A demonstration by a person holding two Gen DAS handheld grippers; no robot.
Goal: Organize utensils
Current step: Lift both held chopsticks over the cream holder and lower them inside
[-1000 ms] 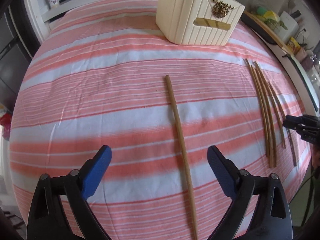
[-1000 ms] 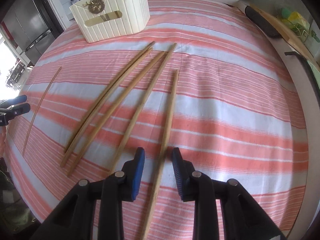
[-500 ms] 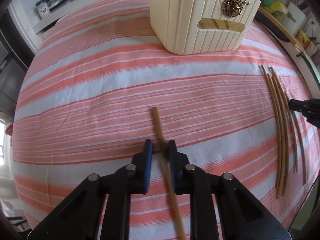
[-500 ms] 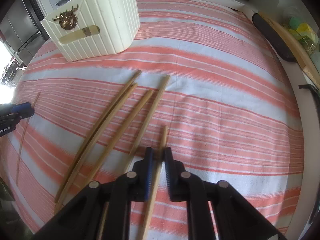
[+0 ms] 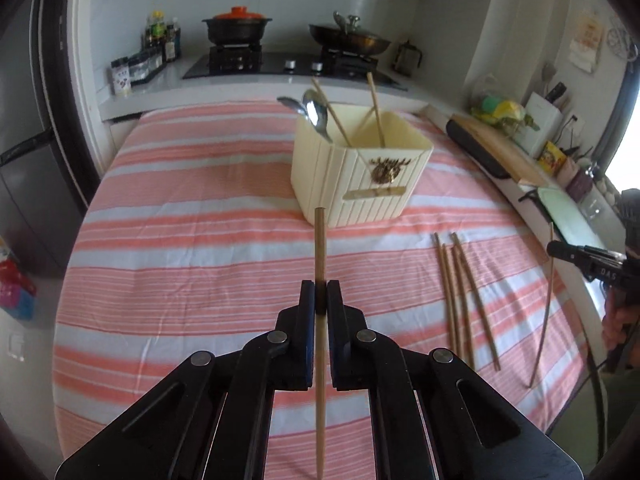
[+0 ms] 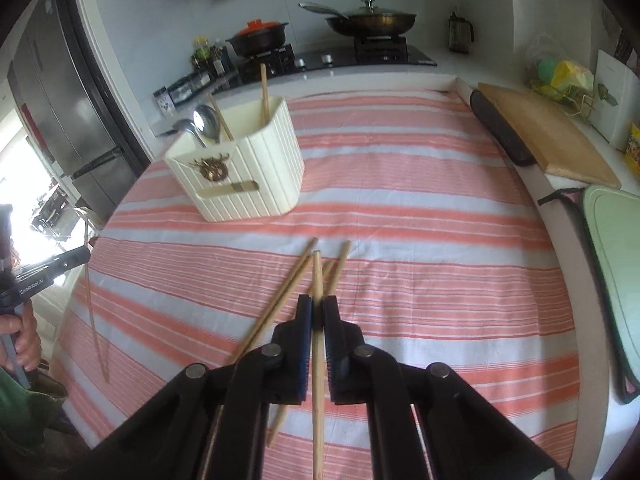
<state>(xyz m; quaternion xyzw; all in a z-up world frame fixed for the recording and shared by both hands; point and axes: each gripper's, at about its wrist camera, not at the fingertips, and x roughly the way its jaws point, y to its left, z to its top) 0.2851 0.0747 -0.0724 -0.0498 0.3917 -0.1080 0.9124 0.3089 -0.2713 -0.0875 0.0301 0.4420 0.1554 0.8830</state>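
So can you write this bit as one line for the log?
left gripper: shut on chopstick | right gripper: shut on chopstick | holder: ahead | four chopsticks: on cloth

tablecloth (image 5: 192,248): pink-white stripes | holder (image 5: 360,184): cream (gold emblem)

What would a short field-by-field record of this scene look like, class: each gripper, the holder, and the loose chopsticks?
left gripper: shut on a chopstick, lifted off the cloth
right gripper: shut on a second chopstick, also lifted
holder: cream, upright on the striped cloth
holder contents: two spoons and two chopsticks
loose chopsticks: four lying together on the cloth
stove: behind the table, with two pans on it
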